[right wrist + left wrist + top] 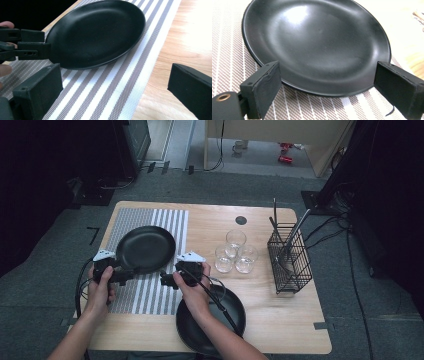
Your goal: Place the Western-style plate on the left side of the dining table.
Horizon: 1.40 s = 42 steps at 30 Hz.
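I had the round black plate (145,248) flat on the grey-and-white striped placemat (150,292), far-left of the wooden table (280,320). Left gripper (134,272) sat released at its near rim, jaws wide. Right gripper (163,279) just beside, also wide, nothing btwn.

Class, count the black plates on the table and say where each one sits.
2. One black plate lies on the striped mat; the other black plate sits at the table's near edge, partly hidden under the person's right forearm.
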Available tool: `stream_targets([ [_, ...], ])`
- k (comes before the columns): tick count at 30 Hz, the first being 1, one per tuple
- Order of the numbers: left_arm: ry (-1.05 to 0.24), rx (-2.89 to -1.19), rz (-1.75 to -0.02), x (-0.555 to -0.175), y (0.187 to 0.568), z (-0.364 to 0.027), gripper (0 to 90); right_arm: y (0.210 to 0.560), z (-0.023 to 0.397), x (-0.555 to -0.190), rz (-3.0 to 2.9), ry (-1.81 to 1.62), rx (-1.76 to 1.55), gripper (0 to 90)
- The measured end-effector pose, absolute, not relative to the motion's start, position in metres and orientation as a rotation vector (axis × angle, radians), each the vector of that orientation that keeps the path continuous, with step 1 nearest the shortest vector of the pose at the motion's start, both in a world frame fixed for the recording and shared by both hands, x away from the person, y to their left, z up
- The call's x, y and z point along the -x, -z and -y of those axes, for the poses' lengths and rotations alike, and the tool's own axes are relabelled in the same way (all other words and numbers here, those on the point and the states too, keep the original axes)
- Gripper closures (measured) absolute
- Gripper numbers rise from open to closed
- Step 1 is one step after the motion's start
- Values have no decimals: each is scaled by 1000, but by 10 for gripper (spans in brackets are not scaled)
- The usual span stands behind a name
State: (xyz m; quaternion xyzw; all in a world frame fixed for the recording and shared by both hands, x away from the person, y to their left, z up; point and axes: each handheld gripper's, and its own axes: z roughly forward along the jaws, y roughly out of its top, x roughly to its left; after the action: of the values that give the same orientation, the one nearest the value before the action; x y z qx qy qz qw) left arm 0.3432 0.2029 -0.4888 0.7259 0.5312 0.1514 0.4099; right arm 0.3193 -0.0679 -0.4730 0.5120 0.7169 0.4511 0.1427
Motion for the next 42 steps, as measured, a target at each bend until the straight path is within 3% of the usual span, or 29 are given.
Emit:
stream_targets([
  [31,-366,-1848,-1365,-280,508,-187,79,481,95,-251,-2116,-1292,-1406,0],
  [42,-504,-1933,-1363,-275,517,-179,78,477,120,-231,-2073,-1283,-1394,0],
])
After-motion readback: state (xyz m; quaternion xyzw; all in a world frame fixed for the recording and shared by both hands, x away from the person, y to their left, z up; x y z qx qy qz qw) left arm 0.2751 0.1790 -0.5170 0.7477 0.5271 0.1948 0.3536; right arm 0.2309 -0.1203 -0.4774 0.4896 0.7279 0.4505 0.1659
